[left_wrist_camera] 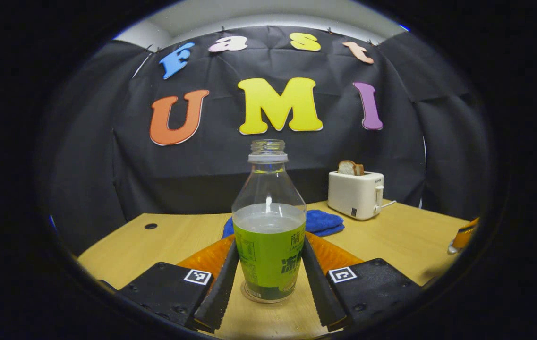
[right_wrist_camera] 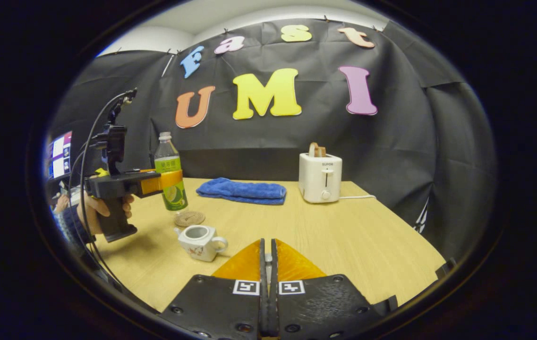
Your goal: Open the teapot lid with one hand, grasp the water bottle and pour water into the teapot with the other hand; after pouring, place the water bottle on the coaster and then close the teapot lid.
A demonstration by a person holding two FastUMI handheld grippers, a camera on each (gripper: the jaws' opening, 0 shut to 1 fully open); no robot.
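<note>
The uncapped water bottle (left_wrist_camera: 268, 222), green-labelled and about half full, stands upright between the fingers of my left gripper (left_wrist_camera: 269, 243), which press on both its sides. In the right gripper view a hand holds that left gripper (right_wrist_camera: 173, 182) with the bottle (right_wrist_camera: 170, 174) over the far-left edge of the round woven coaster (right_wrist_camera: 189, 218); whether it rests there I cannot tell. The white teapot (right_wrist_camera: 200, 242) sits lidless in front of the coaster. My right gripper (right_wrist_camera: 267, 242) is shut on a small pale piece, the teapot lid (left_wrist_camera: 451, 248).
A white toaster (right_wrist_camera: 320, 177) with bread in it stands at the back of the wooden table (right_wrist_camera: 344, 236), its cord trailing right. A folded blue cloth (right_wrist_camera: 242, 190) lies left of the toaster. A lit screen (right_wrist_camera: 60, 156) shows at far left.
</note>
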